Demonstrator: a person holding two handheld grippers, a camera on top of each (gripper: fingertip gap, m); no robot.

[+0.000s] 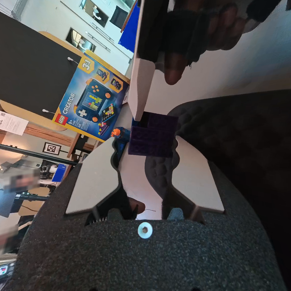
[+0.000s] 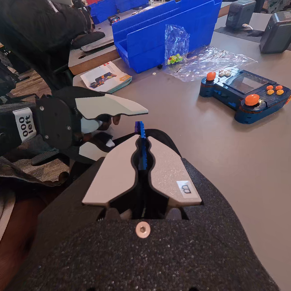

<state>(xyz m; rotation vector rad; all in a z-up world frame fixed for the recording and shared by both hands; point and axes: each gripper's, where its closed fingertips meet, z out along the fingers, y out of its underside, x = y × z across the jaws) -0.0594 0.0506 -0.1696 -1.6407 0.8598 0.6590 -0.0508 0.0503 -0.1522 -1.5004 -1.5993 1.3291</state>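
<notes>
Between the right gripper's (image 2: 143,138) two pale fingers (image 2: 166,171) a thin stack of brick plates (image 2: 143,151) is clamped edge-on: blue on one side, purple on the other, studs pointing right. Its lower end is lost in the dark gap between the fingers, so its full length can't be made out.

Just beside it to the left, the left gripper (image 2: 130,126) is seen with its jaws spread apart and nothing held between them; fingertips of the holding hand (image 2: 116,119) poke out between them, the rest covered by black glove and strap.

From the left wrist view, which is rolled sideways, the same plate stack (image 1: 153,135) is seen face-on as a dark purple slab just ahead of the open left gripper (image 1: 144,138). Its top corner is covered by the right gripper's finger (image 1: 141,88); surface detail is too dark to read.

On the grey table (image 2: 204,157) farther out, a dark blue brick-built handheld console (image 2: 245,94) with orange knobs is cut off at the right edge. Beyond it sit crumpled clear plastic (image 2: 209,63), a small bag of bright pieces (image 2: 175,45), an instruction booklet (image 2: 107,77) and a blue bin (image 2: 157,36).

Farthest back in the left wrist view, a toy set box (image 1: 88,100) is seen partly blocked by the gripper finger.
</notes>
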